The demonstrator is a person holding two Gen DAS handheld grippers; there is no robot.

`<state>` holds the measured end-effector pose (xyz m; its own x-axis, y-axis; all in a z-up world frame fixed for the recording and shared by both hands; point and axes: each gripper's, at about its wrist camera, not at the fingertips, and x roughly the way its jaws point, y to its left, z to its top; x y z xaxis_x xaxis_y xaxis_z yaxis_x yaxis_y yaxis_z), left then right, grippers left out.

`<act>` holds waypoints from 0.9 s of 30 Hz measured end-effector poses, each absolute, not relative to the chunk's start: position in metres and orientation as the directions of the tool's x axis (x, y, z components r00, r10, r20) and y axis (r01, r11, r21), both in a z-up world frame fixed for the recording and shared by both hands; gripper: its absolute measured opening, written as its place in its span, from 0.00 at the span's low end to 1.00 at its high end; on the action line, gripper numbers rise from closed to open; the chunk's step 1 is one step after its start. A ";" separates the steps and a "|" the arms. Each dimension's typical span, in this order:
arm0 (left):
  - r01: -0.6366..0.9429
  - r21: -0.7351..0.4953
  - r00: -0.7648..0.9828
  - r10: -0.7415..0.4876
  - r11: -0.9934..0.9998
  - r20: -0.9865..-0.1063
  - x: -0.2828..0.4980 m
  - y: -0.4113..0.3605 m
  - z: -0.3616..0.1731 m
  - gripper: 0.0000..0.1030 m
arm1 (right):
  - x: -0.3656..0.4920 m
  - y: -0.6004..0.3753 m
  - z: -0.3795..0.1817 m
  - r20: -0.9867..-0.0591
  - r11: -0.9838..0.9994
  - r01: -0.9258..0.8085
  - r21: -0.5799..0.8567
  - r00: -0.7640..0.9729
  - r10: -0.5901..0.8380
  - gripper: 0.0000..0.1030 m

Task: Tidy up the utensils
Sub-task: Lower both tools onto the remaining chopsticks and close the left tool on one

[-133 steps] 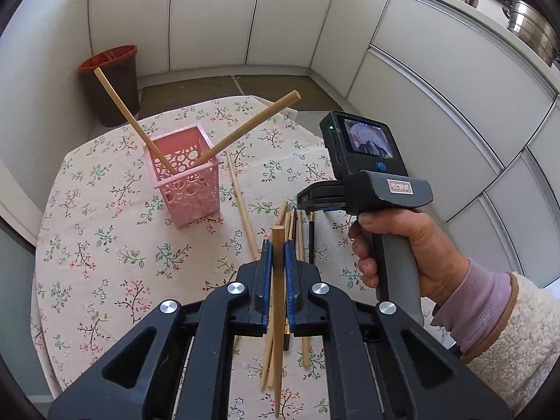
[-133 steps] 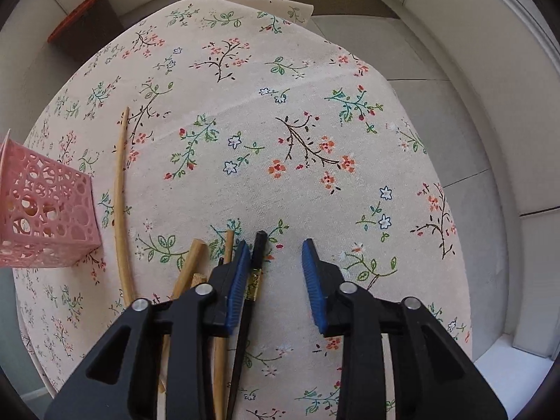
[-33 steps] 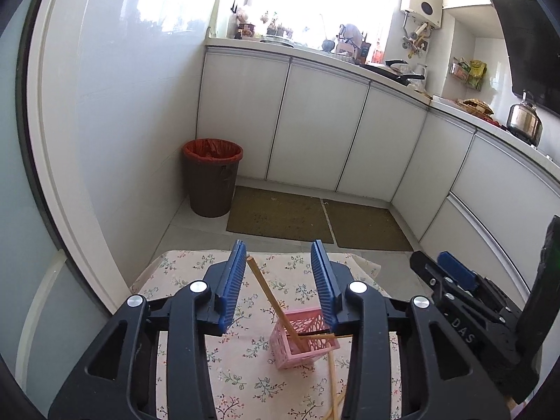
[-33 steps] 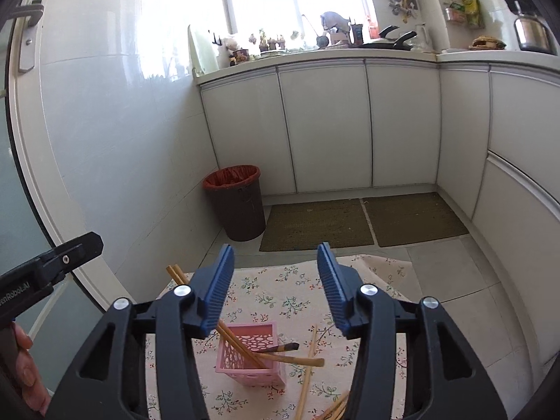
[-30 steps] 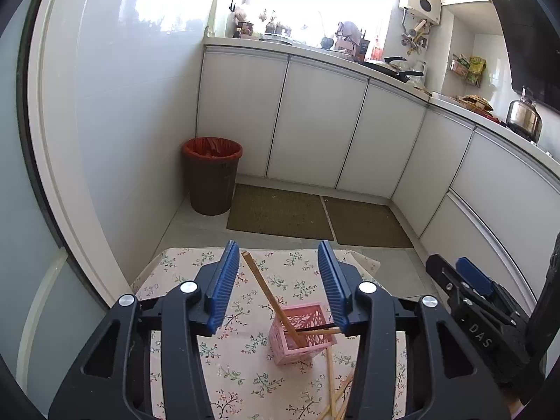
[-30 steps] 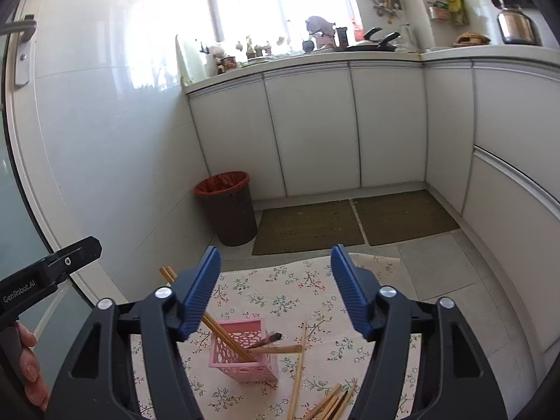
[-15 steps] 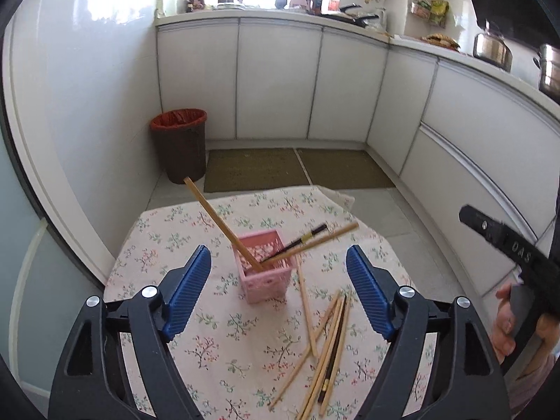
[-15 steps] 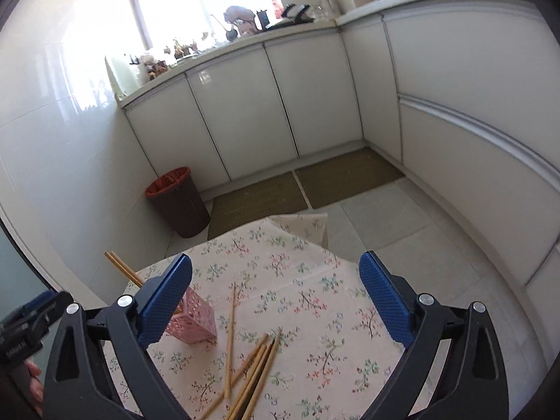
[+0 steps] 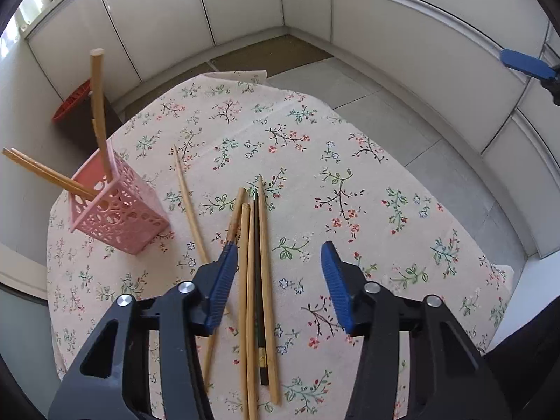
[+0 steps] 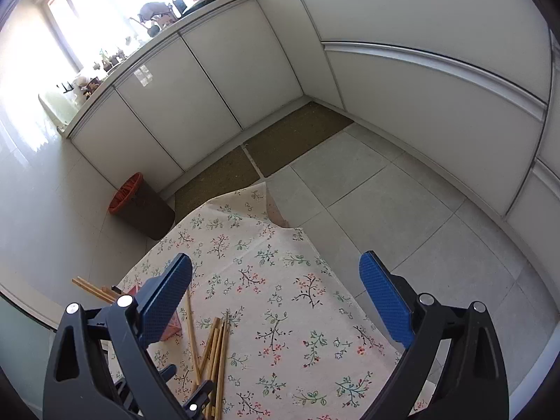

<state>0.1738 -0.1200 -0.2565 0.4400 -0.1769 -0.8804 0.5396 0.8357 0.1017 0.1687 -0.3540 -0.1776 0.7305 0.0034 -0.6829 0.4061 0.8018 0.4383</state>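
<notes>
A pink perforated holder stands on the floral tablecloth at the left and holds several wooden chopsticks that lean out. More wooden chopsticks and one dark chopstick lie in a loose bundle on the cloth. My left gripper is open and empty, low over that bundle. My right gripper is wide open and empty, higher up; the bundle and a corner of the holder show past its left finger.
The round table's floral cloth drops off to grey floor tiles on the right. A brown bin with a red liner stands by the white cabinets. One lone chopstick lies between holder and bundle.
Both grippers have tilted down from the room toward the table and opened wider. The left one has come down close over the loose chopsticks.
</notes>
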 end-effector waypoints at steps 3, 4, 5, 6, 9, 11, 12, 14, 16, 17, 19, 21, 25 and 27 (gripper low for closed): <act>0.490 0.118 0.433 -0.124 0.864 -0.893 0.195 -0.126 -0.271 0.26 | 0.170 -0.367 -0.186 -0.700 0.789 0.415 0.453 0.713 0.027 0.91; 0.479 0.124 0.429 -0.108 0.869 -0.897 0.201 -0.127 -0.275 0.18 | 0.172 -0.369 -0.188 -0.707 0.790 0.413 0.453 0.706 0.036 0.91; 0.474 0.135 0.427 -0.093 0.870 -0.899 0.207 -0.129 -0.279 0.14 | 0.172 -0.371 -0.190 -0.712 0.790 0.413 0.453 0.701 0.042 0.91; 0.471 0.149 0.428 -0.077 0.870 -0.901 0.212 -0.130 -0.283 0.09 | 0.173 -0.374 -0.191 -0.716 0.790 0.414 0.452 0.697 0.045 0.91; 0.462 0.191 0.425 -0.027 0.866 -0.905 0.223 -0.135 -0.296 0.07 | 0.175 -0.377 -0.194 -0.725 0.801 0.401 0.443 0.686 0.057 0.91; 0.449 0.218 0.410 0.017 0.866 -0.912 0.232 -0.136 -0.309 0.07 | 0.176 -0.376 -0.194 -0.731 0.821 0.390 0.417 0.681 0.047 0.91; 0.447 0.221 0.394 0.031 0.866 -0.918 0.235 -0.136 -0.315 0.07 | 0.175 -0.376 -0.195 -0.735 0.830 0.389 0.400 0.677 0.037 0.91; 0.468 0.206 0.385 0.011 0.859 -0.923 0.239 -0.137 -0.322 0.07 | 0.178 -0.375 -0.198 -0.750 0.845 0.383 0.374 0.660 0.033 0.91; 0.502 0.047 0.273 -0.106 0.864 -0.956 0.243 -0.135 -0.322 0.13 | 0.181 -0.374 -0.204 -0.772 0.851 0.379 0.365 0.634 0.049 0.91; 0.495 0.023 0.265 -0.126 0.868 -0.956 0.244 -0.133 -0.319 0.13 | 0.184 -0.373 -0.208 -0.787 0.852 0.382 0.357 0.614 0.055 0.91; 0.490 0.006 0.263 -0.141 0.872 -0.954 0.247 -0.130 -0.315 0.13 | 0.187 -0.373 -0.217 -0.808 0.844 0.405 0.352 0.586 0.056 0.91; 0.492 -0.011 0.260 -0.159 0.870 -0.953 0.248 -0.128 -0.314 0.13 | 0.189 -0.376 -0.223 -0.822 0.832 0.425 0.357 0.565 0.064 0.91; 0.557 -0.038 0.244 -0.207 0.829 -0.948 0.238 -0.134 -0.310 0.13 | 0.188 -0.383 -0.227 -0.828 0.813 0.445 0.376 0.555 0.079 0.91; 0.605 -0.048 0.235 -0.235 0.795 -0.943 0.231 -0.140 -0.308 0.18 | 0.187 -0.384 -0.227 -0.831 0.813 0.450 0.370 0.551 0.073 0.91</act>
<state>0.2313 -0.1399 -0.3076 0.2348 -0.2350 -0.9432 0.6046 0.7951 -0.0476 0.1873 -0.3838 -0.2270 0.5512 0.0730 -0.8311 0.4502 0.8127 0.3700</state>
